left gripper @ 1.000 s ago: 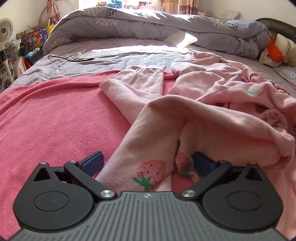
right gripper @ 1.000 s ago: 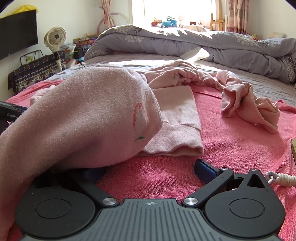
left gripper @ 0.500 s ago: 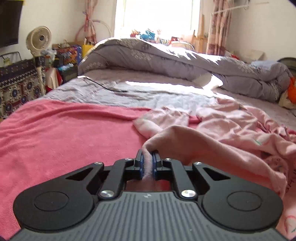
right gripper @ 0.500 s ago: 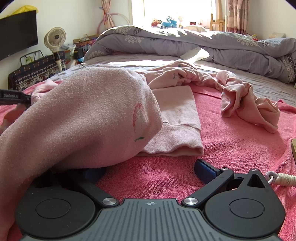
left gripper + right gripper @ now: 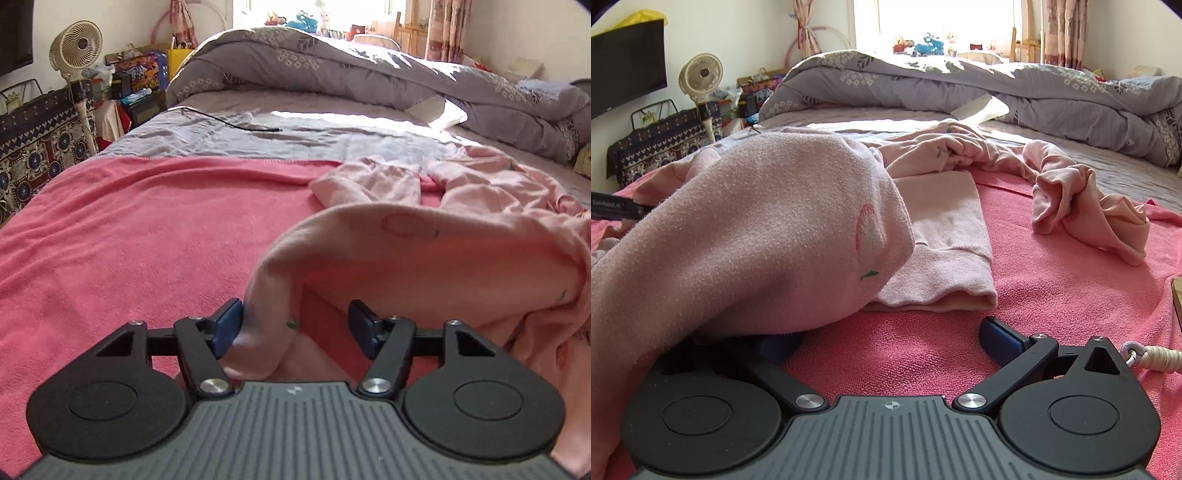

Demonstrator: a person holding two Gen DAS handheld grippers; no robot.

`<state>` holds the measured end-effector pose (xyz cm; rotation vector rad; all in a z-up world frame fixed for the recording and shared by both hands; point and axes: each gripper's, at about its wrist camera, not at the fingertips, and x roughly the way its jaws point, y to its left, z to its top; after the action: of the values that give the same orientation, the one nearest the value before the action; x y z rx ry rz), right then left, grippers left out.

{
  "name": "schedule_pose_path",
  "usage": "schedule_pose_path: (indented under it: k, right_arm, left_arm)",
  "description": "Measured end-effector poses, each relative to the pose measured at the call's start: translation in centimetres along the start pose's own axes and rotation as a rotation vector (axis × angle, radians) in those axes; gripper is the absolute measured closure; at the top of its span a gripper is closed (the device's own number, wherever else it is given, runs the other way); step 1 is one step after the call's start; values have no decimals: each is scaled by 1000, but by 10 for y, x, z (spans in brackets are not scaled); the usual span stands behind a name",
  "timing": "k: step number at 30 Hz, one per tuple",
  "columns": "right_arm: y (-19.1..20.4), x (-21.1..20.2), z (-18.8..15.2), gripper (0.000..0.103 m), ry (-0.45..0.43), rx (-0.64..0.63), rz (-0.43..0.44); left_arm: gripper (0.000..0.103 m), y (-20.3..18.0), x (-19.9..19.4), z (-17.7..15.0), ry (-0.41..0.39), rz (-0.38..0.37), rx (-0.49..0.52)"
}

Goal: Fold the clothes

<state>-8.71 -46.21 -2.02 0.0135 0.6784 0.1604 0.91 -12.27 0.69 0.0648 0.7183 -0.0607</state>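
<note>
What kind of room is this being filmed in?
Most likely a lived-in home bedroom. A wide bed fills the view, with a rumpled grey quilt at the far side and a pink blanket spread over it, and a standing fan by the wall.

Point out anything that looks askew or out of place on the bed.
The pink garment is far from folded: one part is draped over the right gripper's left finger, and a sleeve lies bunched on the red blanket. A fold also hangs loose between the left gripper's open fingers.
</note>
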Motion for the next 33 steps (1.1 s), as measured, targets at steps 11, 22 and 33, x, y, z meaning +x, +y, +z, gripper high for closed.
schedule_pose_path:
  k: [11, 22, 33]
  right_arm:
    - [-1, -3, 2, 0, 13, 1, 11]
    - [17, -29, -6, 0, -10, 53, -66]
    - [20, 37, 69, 0, -27, 56, -228]
  left_arm:
    - [91, 106, -44, 59, -252, 228, -254]
    - [91, 224, -37, 46, -219, 482, -398]
    - [69, 209, 29, 4, -74, 523, -284]
